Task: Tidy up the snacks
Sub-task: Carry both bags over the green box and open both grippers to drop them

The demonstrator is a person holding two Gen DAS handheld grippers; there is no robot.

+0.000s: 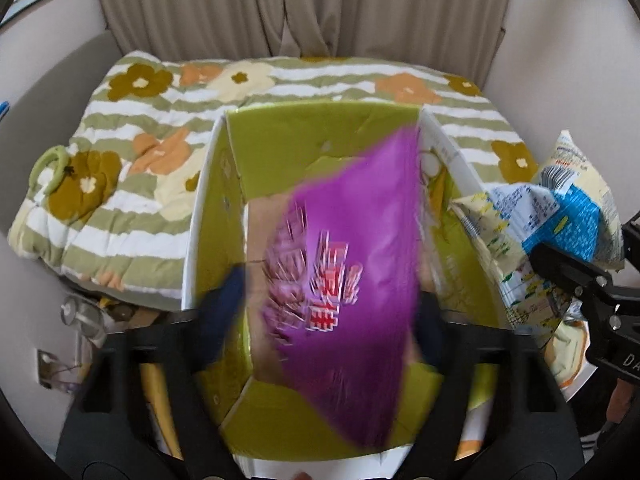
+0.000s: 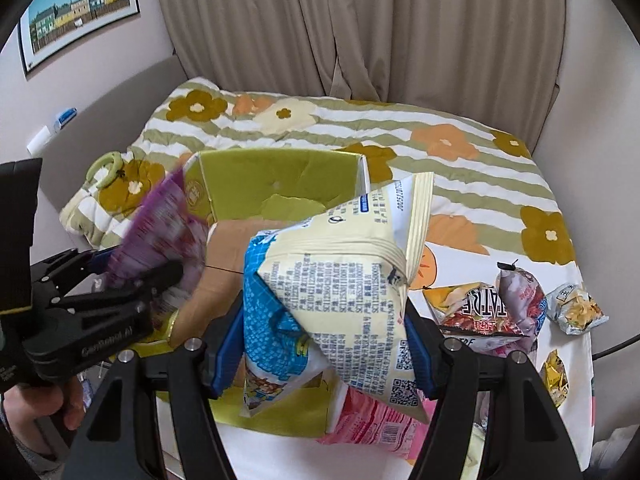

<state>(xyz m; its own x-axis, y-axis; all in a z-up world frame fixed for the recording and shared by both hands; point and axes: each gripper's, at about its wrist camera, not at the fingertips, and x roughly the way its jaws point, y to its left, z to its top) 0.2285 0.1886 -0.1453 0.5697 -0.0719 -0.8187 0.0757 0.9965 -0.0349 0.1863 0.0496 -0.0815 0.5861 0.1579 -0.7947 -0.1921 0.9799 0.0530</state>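
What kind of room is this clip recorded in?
Most likely a bedroom at home: a bed with a floral striped quilt, beige curtains behind it, and a framed picture on the wall.

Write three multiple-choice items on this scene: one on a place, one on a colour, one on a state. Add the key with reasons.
1. Where is the purple bag?
A. Over the open box
B. Under a pillow
C. On a shelf

2. What colour is the box's inner lining?
A. Red
B. Black
C. Green

3. What is the state of the right gripper?
A. Open and empty
B. Shut on the cream-and-blue bag
C. Shut on a bottle

Key: 1 A, the left wrist view shows it in front of the box's inside. 2 C, the walls and flaps are yellow-green. 3 B, the blue pads press on both sides of that bag.
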